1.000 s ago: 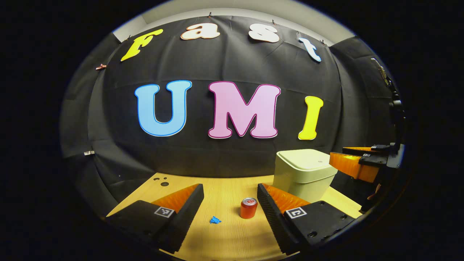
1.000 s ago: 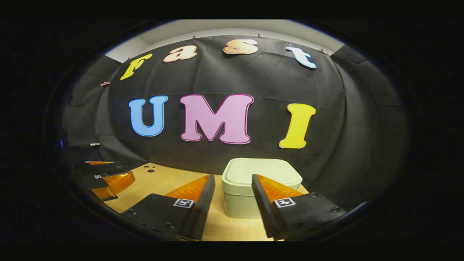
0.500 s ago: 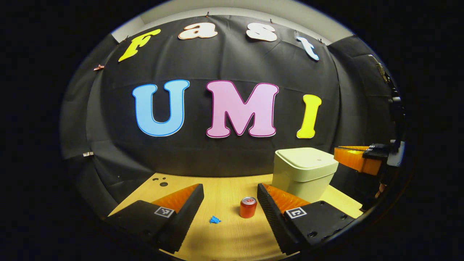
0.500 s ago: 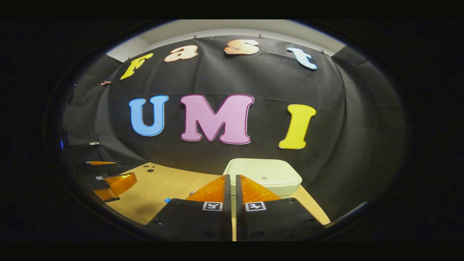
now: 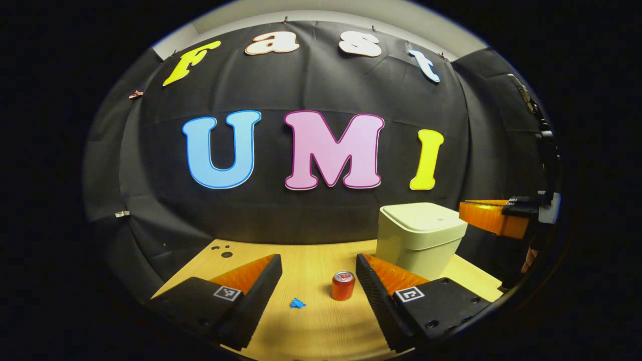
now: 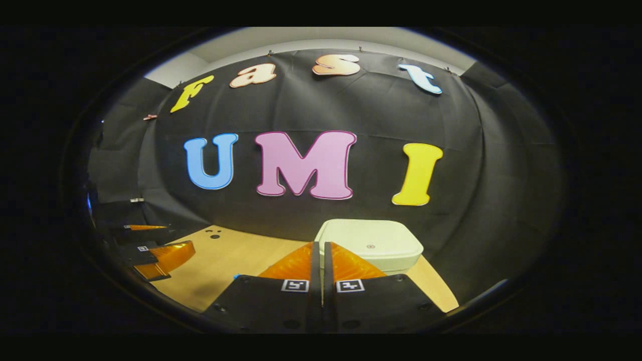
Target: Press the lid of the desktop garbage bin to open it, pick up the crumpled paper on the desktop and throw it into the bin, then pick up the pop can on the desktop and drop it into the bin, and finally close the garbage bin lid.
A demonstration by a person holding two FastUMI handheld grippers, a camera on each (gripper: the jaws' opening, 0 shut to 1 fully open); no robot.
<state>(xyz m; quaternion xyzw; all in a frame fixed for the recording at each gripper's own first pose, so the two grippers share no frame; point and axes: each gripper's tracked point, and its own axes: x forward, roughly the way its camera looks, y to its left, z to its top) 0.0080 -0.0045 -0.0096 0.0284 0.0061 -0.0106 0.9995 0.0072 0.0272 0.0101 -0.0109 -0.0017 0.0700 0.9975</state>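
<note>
step one, lid press. the right gripper, jaws pressed together on nothing, was poised above and short of the closed lid of the desktop bin. the left gripper waited with jaws spread, the pop can at its 1 o'clock and the crumpled paper at 11. next: a short push down onto the lid, judged.

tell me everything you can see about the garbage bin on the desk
The garbage bin is a small, pale cream box with rounded corners, seemingly smooth plastic, tapering slightly toward its base. Its flat lid is shut and carries a small round mark near one edge. It stands upright at the far right of the wooden desktop, close to the black cloth wall. Nothing touches it: the right gripper, jaws closed, hovers before the lid.
</note>
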